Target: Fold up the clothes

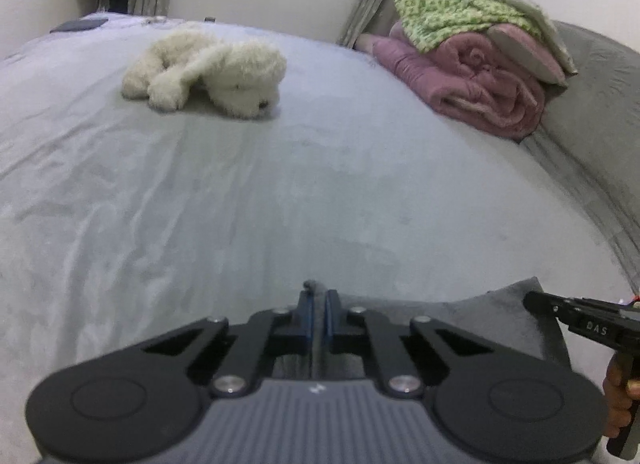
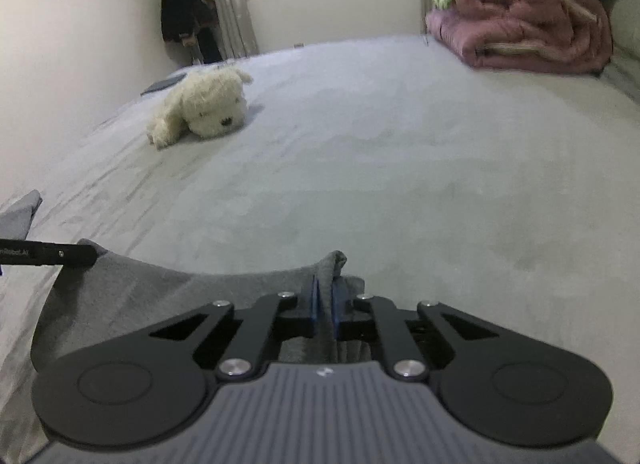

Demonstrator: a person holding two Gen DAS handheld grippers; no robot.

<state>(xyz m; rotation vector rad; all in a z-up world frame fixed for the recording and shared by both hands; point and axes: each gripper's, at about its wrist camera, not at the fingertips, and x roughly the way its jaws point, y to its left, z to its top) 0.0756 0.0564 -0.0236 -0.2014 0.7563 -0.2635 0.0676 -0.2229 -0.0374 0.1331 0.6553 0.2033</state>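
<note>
Closest to each camera is a black two-finger claw with blue pads, and both claws pinch the same soft grey knit garment [image 2: 132, 296] along its far edge. From the left wrist view, the left gripper [image 1: 319, 298] has its jaws pressed nearly together on a thin fold of the cloth, a small tuft poking out past the tips; the rest of the garment spreads to the right, toward the right gripper [image 2: 326, 290], whose black nose reaches the cloth's far corner, with a person's hand [image 1: 620, 396] on its handle. From the right wrist view, the right claw is likewise clamped on a bunched ridge of grey fabric that rises between its pads, and the garment sags between the two grips over the pale grey bedsheet [image 2: 400, 168]. Farther up the bed lie a fluffy white plush dog [image 1: 208, 68], well apart from the cloth, and a rolled pink quilt [image 1: 472, 80] topped by a green patterned cloth [image 1: 452, 12].
</note>
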